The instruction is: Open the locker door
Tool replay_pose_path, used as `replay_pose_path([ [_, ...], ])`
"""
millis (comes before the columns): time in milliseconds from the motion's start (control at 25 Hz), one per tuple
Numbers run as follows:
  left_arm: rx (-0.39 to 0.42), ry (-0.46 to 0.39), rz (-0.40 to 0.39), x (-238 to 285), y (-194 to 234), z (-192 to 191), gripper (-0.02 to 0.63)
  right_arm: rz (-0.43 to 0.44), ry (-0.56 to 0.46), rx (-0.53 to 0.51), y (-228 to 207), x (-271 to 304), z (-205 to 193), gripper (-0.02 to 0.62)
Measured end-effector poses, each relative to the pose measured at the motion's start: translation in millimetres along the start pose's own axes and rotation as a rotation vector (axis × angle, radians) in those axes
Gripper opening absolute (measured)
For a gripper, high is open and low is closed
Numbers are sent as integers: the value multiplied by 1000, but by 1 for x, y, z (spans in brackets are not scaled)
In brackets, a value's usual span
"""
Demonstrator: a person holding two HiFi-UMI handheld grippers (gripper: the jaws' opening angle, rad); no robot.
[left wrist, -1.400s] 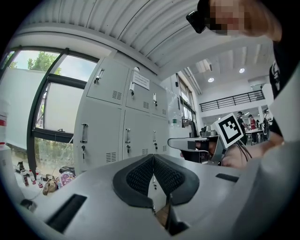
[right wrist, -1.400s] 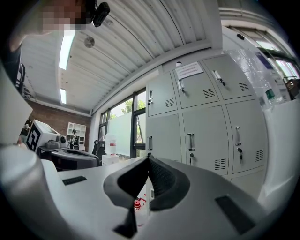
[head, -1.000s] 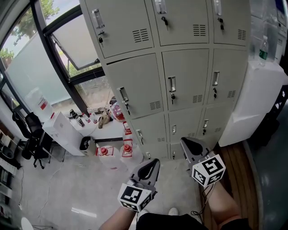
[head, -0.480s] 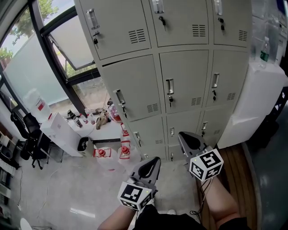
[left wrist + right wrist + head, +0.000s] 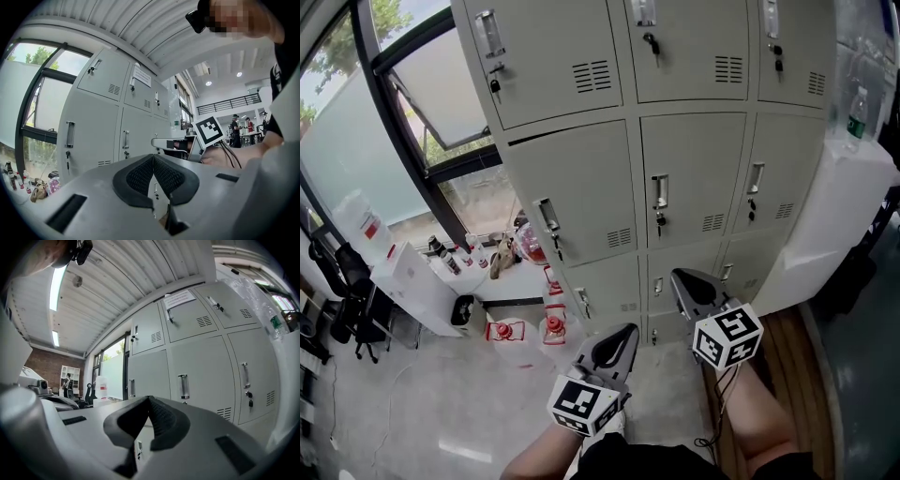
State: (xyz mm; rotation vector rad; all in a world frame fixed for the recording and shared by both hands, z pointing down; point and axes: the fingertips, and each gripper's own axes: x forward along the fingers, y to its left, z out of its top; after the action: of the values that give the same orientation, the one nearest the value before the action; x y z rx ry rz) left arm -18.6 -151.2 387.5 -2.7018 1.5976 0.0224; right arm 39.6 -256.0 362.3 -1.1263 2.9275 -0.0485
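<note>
Grey lockers (image 5: 675, 141) fill the wall ahead. In the middle row, the left door (image 5: 581, 192) has a dark gap along its top edge and a chrome handle (image 5: 547, 220); the middle door's handle (image 5: 660, 191) has a key under it. My left gripper (image 5: 617, 343) hangs low in front of the bottom row, shut with nothing in it. My right gripper (image 5: 686, 284) is beside it, a little higher, also shut and empty. Neither touches a locker. In the left gripper view the pads (image 5: 140, 176) meet, with the lockers (image 5: 93, 136) beyond. In the right gripper view the closed gripper (image 5: 149, 400) points at the door handles (image 5: 183, 386).
A white cabinet (image 5: 834, 216) with a bottle (image 5: 860, 112) on top stands right of the lockers. At the left are a tilted-open window (image 5: 450, 84), a low white table (image 5: 417, 277) with small bottles, red-capped jugs (image 5: 548, 328) on the floor and an office chair (image 5: 342, 300).
The head view has shifted slightly, so the lockers sit a little lower and to the right in the frame. The right gripper has risen slightly. Both grippers stay shut.
</note>
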Motion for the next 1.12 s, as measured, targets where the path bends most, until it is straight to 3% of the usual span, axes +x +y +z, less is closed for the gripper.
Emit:
replay_pose_path([
  [680,-25,0,-111,49,72,1,17,-146,14,-1,-57,96,4,54],
  [760,-24,4,-123,55,80,-2,17,-154,21,-2,-63,110,3,118],
  [1120,-40,17,-172,76,111,-10,17,-251,41,-6,-101,162,1,178],
])
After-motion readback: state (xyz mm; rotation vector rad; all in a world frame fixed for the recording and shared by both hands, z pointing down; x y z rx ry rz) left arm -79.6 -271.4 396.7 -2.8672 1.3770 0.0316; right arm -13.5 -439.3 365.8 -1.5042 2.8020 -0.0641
